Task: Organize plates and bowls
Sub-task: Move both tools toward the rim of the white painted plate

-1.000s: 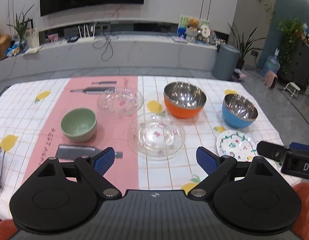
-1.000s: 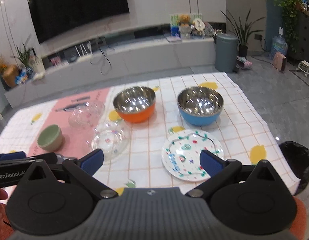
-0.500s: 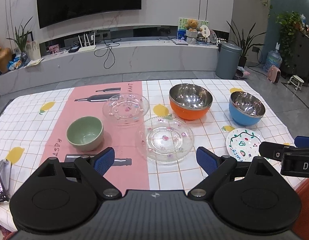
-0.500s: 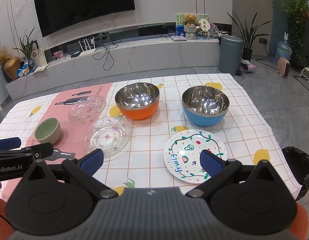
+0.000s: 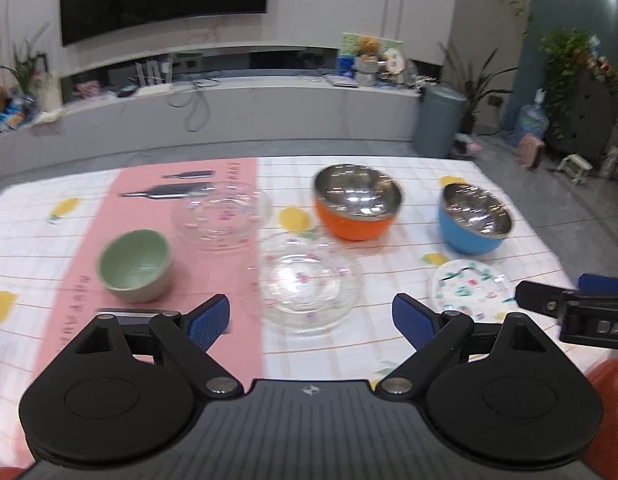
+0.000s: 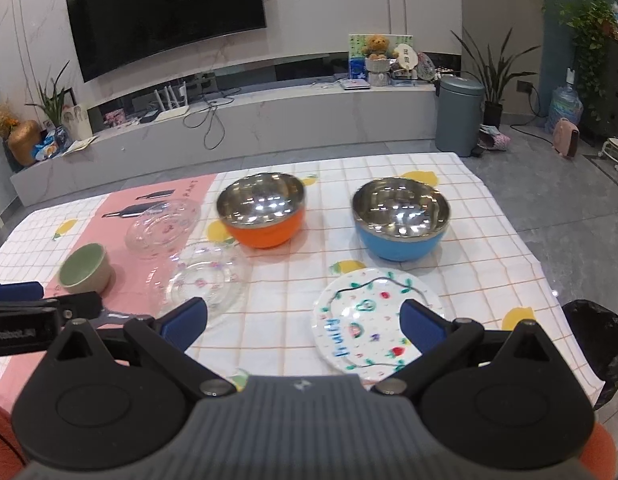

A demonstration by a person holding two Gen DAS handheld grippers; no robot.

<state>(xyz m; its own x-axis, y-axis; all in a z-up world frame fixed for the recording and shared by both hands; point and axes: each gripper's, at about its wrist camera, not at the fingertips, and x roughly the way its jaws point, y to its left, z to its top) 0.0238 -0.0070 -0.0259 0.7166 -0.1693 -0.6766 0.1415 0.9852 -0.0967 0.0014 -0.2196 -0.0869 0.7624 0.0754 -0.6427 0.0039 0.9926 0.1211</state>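
Checked-cloth worktop [image 6: 489,240]: orange bowl [image 6: 263,210], blue bowl [image 6: 401,224], green bowl [image 6: 85,268], two glass plates [image 6: 207,282], painted plate [image 6: 373,324], all apart. Left gripper [image 5: 311,314] and right gripper [image 6: 303,318]: fingers spread, empty. Step: approach; next, probably choose a first piece.

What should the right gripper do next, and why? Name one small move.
Probably ease the right gripper forward and down toward the near edge of the painted plate. Both grippers are open and hold nothing, no dish is stacked yet, and that plate lies flat directly ahead between the right gripper's fingers, closer than the blue bowl or orange bowl.
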